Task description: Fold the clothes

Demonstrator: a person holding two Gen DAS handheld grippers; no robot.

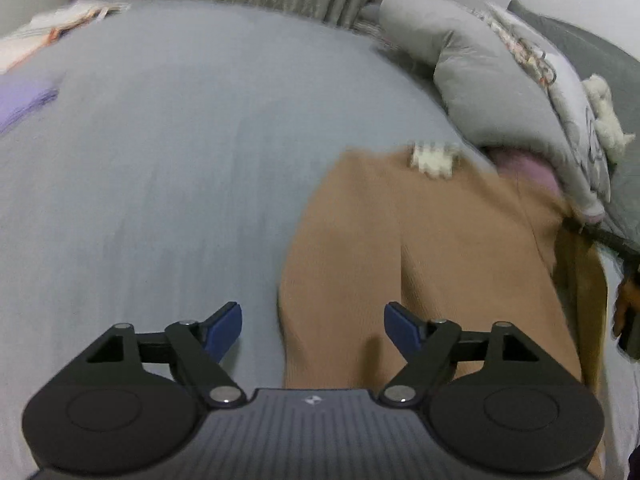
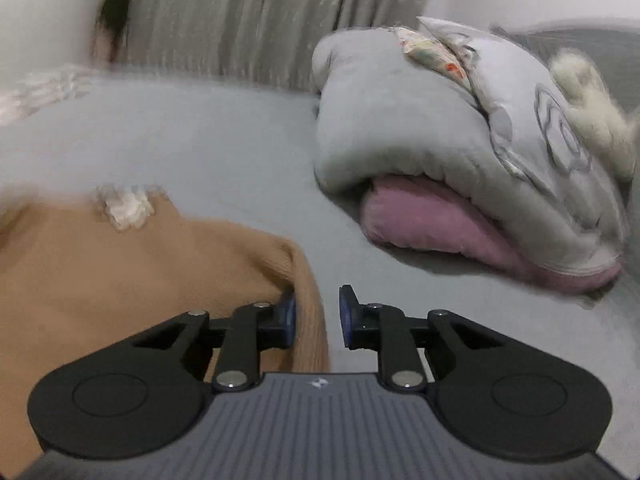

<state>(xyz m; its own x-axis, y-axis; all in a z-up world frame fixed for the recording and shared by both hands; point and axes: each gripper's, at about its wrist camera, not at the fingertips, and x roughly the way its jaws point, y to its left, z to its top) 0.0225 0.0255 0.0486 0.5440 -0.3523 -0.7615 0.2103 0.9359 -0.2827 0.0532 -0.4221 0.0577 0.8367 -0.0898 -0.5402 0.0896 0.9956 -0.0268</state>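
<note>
Left gripper (image 1: 313, 330), bottom centre of its frame: blue-padded fingers (image 1: 224, 330) spread wide, nothing between them. Left pad over bare bed sheet (image 1: 160, 180), right pad over the near hem of the tan sweater (image 1: 420, 240).

Right gripper (image 2: 317, 316), bottom centre of its frame: jaws part-way apart. A ribbed fold of the sweater (image 2: 120, 280) runs down through the gap, against the left pad; whether it is pinched, cannot tell.

Sweater: tan knit, lying on the sheet, lower right of the left view, lower left of the right view. One vertical crease runs up the middle. White label (image 1: 434, 160) at the neck on the far edge. Edges blurred.

Beyond, right side of both frames: bundled grey quilt (image 2: 400, 120) with a pink layer (image 2: 440, 220) showing under it, a fluffy white toy (image 2: 592, 96) on top.

Far left of the left view: folded lilac cloth (image 1: 24, 100); pale striped fabric (image 1: 60, 28) upper left. Grey curtain (image 2: 260, 12) across the top.
</note>
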